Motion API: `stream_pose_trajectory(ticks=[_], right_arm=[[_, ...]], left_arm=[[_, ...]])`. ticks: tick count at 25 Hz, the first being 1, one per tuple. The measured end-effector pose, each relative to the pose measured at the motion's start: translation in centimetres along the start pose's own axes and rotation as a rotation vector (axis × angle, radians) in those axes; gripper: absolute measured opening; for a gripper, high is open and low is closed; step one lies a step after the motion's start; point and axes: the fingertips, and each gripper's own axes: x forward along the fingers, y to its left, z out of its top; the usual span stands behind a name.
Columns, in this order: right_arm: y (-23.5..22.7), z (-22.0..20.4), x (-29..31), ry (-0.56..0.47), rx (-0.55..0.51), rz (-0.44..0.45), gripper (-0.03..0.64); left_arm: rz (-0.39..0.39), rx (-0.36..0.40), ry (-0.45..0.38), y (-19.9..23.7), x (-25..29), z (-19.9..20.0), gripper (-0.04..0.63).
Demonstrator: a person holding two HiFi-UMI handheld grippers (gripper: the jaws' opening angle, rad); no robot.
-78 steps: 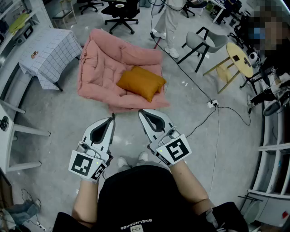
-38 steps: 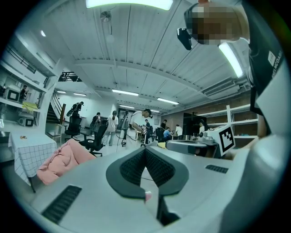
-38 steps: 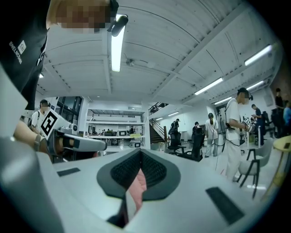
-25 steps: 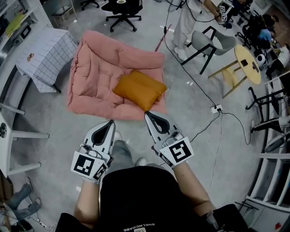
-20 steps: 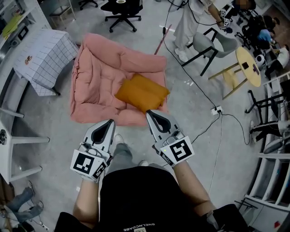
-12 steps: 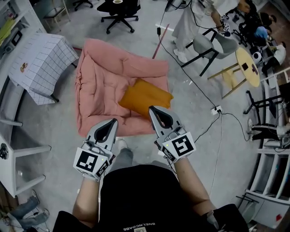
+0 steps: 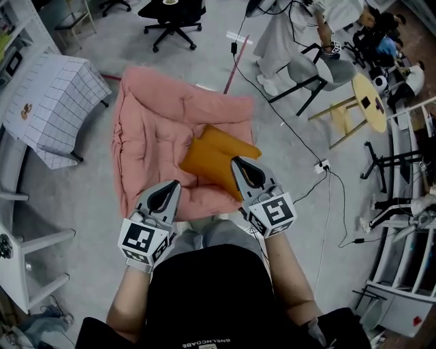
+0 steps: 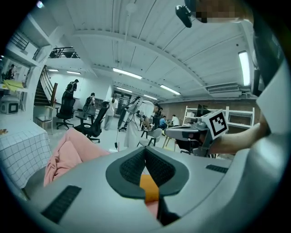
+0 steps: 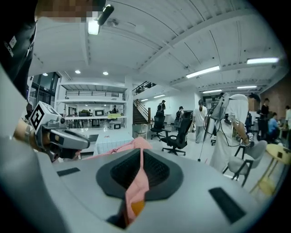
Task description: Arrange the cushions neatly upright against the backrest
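Note:
A pink quilted floor sofa (image 7: pixel 153 136) lies on the grey floor, its backrest at the far side. One orange cushion (image 7: pixel 211 153) lies flat on its seat, toward the right. My left gripper (image 7: pixel 170 185) is shut and empty over the sofa's near edge. My right gripper (image 7: pixel 240 162) is shut and empty too, its tip over the cushion's near corner. In the left gripper view the shut left gripper (image 8: pixel 145 150) shows a strip of orange cushion (image 8: pixel 149 187) beyond it. In the right gripper view the shut right gripper (image 9: pixel 140 152) shows pink sofa (image 9: pixel 136 186) beyond it.
A table under a checked cloth (image 7: pixel 44 102) stands left of the sofa. A black office chair (image 7: pixel 170 13) is behind it. A person in white (image 7: pixel 286 34), a grey chair (image 7: pixel 310 68) and a round yellow table (image 7: pixel 371 102) are at the right. A cable (image 7: pixel 300 143) crosses the floor.
Both grippers have moved forward together toward the sofa, from short of its near edge to over it. The right tip now overlaps the orange cushion. Both stay shut.

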Motion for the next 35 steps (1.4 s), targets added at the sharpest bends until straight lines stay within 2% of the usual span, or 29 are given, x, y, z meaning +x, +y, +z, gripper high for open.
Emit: stream_pose_trajectory(ticks=[7,13,19,24,35], right_arm=[[-5.2,-4.3,2.7,0.113,0.017,-0.043,0.014],[-10.0,-8.9,5.2,0.221,0.016,-0.01,0.017],[-14.5,-14.2,8.2,0.335,0.002,0.033,0.029],[-17.1,-18.9,10.8,0.435,-0.018,0.093,0.052],[-18.8,-30.4,14.3,0.661,0.0,0.194,0.167]], left_arm=[[-0.01,-0.013,0.079,0.7,3.5,-2.1,0.014],[0.024,-0.038,0.154,1.4,7.5,-4.2,0.015],[0.044,-0.077,0.258,1.8,11.6,-8.2,0.022],[0.057,-0.119,0.331,2.1,15.4,-11.5,0.065],[0.076,-0.205,0.491,3.1,21.8,-19.8,0.234]])
